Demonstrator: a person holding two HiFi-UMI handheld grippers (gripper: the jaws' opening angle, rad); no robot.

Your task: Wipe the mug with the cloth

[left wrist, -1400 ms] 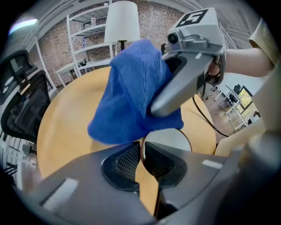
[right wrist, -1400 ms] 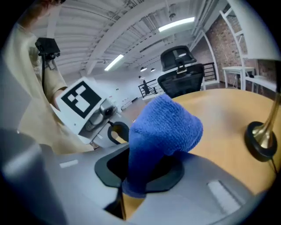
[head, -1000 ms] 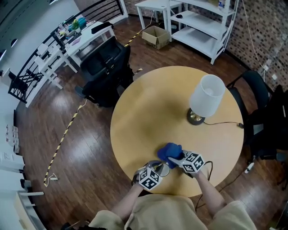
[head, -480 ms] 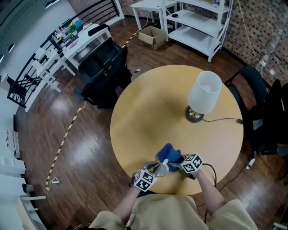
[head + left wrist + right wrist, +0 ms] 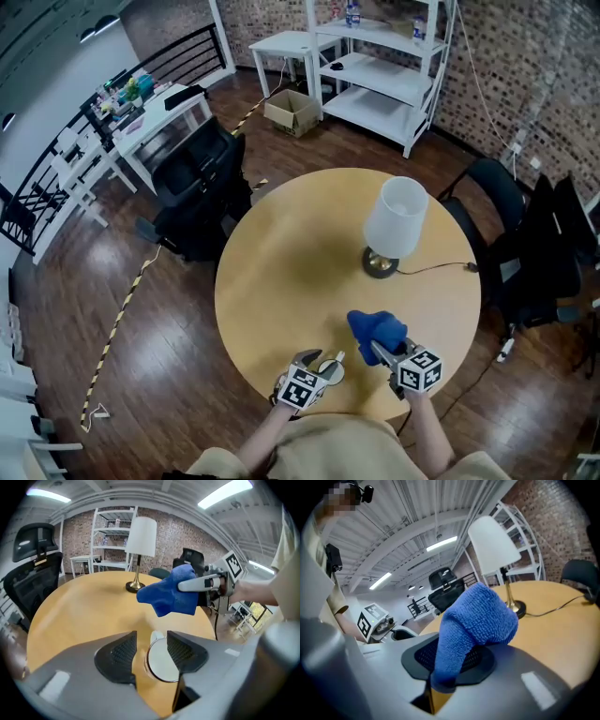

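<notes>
The mug (image 5: pixel 161 660), pale inside with a thin shiny rim, stands on the round wooden table (image 5: pixel 300 253) near its front edge. My left gripper (image 5: pixel 151 641) straddles it. Its jaws have just been opening: the mug is between them, and bare table shows between the left pad and the rim. In the head view the mug (image 5: pixel 328 367) sits just ahead of the left gripper (image 5: pixel 322 364). My right gripper (image 5: pixel 382 352) is shut on the blue cloth (image 5: pixel 377 329), held off to the mug's right and above the table. The cloth (image 5: pixel 478 620) bulges out over the right gripper (image 5: pixel 454 660).
A table lamp (image 5: pixel 394 220) with a white shade stands at the far right of the table, its cord (image 5: pixel 436 267) trailing off the right edge. Black office chairs (image 5: pixel 192 173) and white shelving (image 5: pixel 375 66) surround the table.
The right gripper has carried the blue cloth away from the mug, to the right and up. The left jaws have parted from the mug, which now stands free between them.
</notes>
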